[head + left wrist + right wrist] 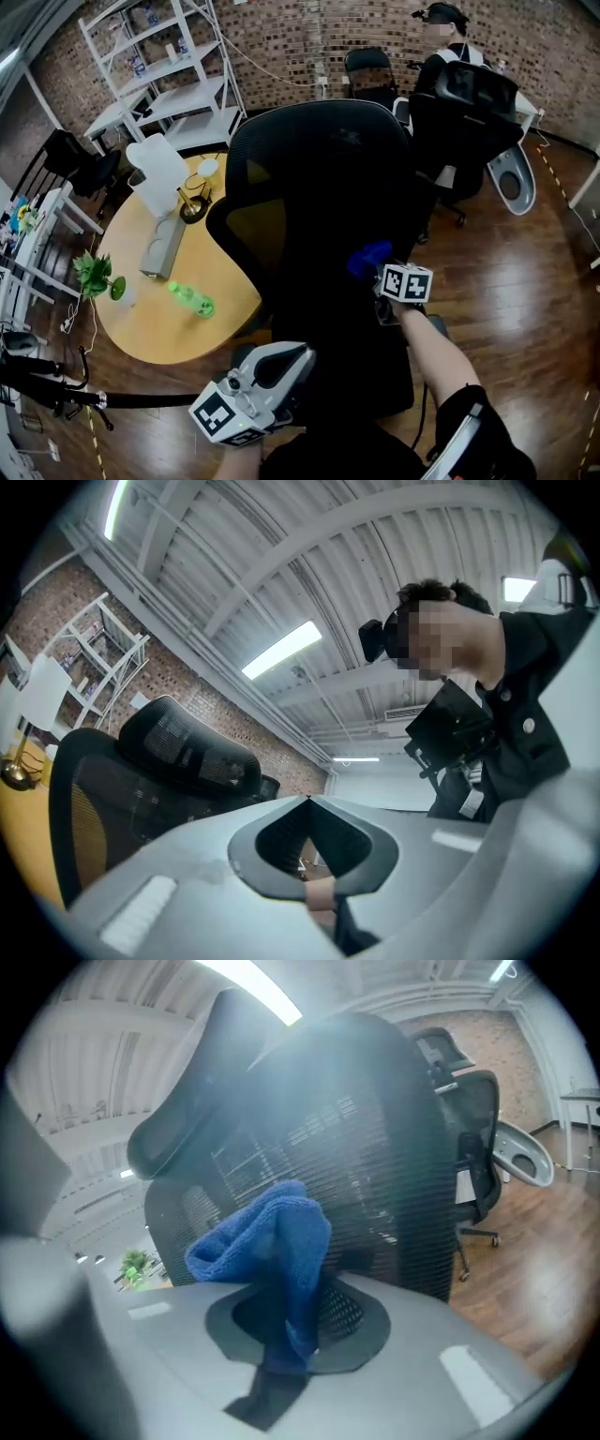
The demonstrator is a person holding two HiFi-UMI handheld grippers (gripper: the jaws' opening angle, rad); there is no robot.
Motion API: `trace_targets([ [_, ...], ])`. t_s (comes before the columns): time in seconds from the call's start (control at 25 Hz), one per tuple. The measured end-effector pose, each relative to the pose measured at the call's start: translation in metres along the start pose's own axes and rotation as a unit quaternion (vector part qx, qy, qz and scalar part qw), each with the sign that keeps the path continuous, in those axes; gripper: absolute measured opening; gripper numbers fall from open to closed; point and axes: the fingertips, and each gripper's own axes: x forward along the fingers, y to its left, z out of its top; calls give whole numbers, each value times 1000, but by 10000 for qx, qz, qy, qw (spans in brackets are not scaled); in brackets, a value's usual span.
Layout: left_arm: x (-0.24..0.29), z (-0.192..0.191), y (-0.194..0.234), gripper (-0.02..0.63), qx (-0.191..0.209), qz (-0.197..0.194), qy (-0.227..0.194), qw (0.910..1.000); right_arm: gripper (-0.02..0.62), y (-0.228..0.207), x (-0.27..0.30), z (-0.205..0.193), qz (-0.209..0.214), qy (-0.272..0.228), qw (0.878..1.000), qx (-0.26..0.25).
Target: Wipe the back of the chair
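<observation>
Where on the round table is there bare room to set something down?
The table is bare along its near edge, below the bottle, and in the strip between the grey box and the chair. The far side is crowded: a white object, a cup, and the plant at the left rim.

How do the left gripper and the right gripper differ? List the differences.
The right gripper is shut on a blue cloth. The left gripper is shut with nothing between its jaws. The right gripper faces the mesh back of the chair. The left gripper sits lower and aims up at the ceiling, with the chair off to its side. Both carry a marker cube.
</observation>
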Motion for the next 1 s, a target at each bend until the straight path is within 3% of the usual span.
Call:
trace_targets([
  [0.24,19,-5,-3,2,-70,-261,43,9996,52,-67,-36,16,-656,-192,9974,210],
  [0.4,30,-8,-2,2,-137,-343,28,9993,52,-119,-64,16,-1357,-272,9899,319],
  [0.68,24,-13,7,2,-198,-360,49,9991,52,-154,-119,22,-2510,-984,9605,683],
  [1.0,-3,-16,14,2,-205,-81,125,9997,52,-78,-40,-54,-1763,134,9842,91],
])
